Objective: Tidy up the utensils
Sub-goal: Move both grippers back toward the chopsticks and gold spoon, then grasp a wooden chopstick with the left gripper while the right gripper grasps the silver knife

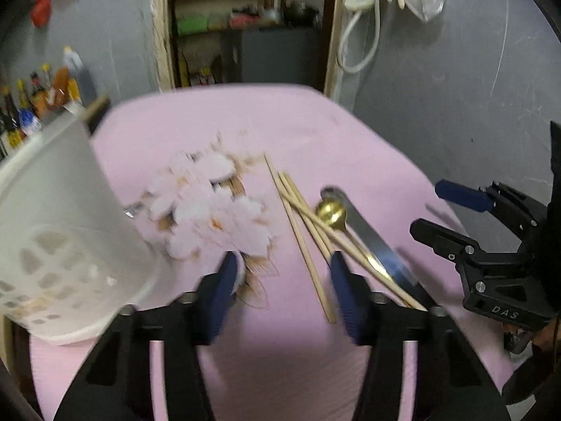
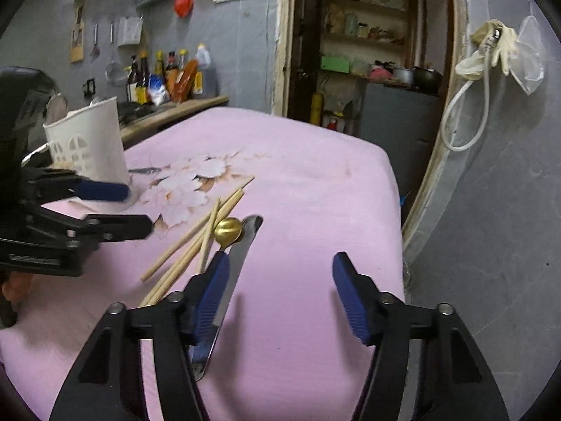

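Your left gripper [image 1: 280, 280] has its blue-padded fingers [image 1: 224, 280] parted w/ nothing between them, only pink cloth [image 1: 280, 351] under the gap; right pad sits just beside the near ends of the chopsticks [image 1: 305, 217]. Your right gripper [image 2: 280, 291] is also apart and empty, its left pad over the knife [image 2: 242, 249]. Utensils lie in a loose pile mid-table: several pale wooden chopsticks fanned and crossing, a small gold spoon [image 1: 331, 212] w/ round shiny bowl resting on them, and a long flat steel knife touching the spoon. Farther left stands a white holder [image 2: 89, 140] w/ cut-out windows near its base, on the cloth's flower print [image 2: 189, 182].
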Demonstrator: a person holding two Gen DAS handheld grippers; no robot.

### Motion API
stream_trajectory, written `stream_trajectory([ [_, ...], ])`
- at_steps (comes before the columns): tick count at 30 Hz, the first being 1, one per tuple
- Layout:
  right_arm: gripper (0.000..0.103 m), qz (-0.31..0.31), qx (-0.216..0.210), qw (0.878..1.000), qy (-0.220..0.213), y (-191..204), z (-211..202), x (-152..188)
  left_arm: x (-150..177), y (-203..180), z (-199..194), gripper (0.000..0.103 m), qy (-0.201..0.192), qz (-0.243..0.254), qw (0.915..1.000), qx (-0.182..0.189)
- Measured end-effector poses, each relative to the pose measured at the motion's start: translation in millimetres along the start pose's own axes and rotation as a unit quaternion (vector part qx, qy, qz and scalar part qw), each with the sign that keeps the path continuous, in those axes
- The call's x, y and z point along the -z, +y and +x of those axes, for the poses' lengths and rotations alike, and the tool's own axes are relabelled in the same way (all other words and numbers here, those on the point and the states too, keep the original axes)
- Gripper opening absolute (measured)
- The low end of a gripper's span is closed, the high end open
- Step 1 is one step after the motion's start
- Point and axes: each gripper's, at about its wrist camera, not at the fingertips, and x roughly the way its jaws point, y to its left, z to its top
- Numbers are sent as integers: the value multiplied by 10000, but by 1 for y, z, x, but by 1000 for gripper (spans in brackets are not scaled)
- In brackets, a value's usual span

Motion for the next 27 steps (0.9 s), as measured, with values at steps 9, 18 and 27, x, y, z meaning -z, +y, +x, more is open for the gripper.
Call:
stream_trajectory([
  [9, 56, -163, -89, 9994, 306, 6, 11, 1, -8, 11, 30, 25, 561, -291, 9973, 387],
  [18, 56, -468, -73, 9968, 638, 18, 25, 1, -17, 13, 41, 5, 665, -446, 9967, 133],
  [27, 56, -671, 103, 9942, 836, 29, 39, -4, -8, 22, 29, 3, 639, -696, 9955, 59],
])
